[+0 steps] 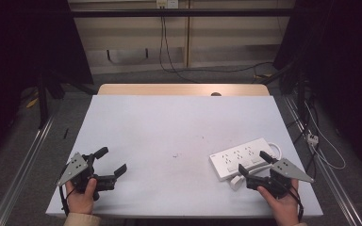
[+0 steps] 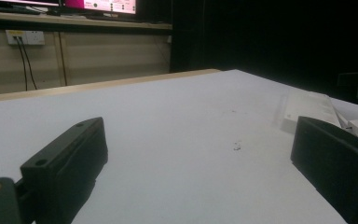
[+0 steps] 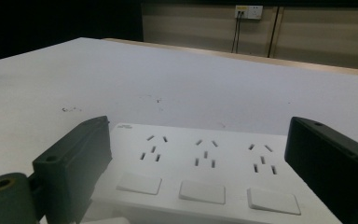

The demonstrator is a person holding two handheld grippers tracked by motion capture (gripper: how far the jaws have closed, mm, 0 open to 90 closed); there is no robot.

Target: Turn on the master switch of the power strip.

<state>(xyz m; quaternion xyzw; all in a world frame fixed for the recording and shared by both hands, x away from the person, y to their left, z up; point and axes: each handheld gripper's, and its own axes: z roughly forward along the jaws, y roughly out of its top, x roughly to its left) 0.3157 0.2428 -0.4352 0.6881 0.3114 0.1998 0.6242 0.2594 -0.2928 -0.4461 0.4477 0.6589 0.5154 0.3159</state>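
Both grippers' fingers are apart: the right gripper (image 1: 255, 167) straddles the white power strip (image 3: 205, 172); close squarely across its body. Left gripper (image 1: 111, 162) waits over the counter (image 1: 179, 127).

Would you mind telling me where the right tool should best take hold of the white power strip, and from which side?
Probably across the short width of the power strip, coming from the person's near side, where the open right tool already faces it. The strip lies flat, long and narrow, so its two long edges give parallel faces. Grip near the middle, away from the cable end.
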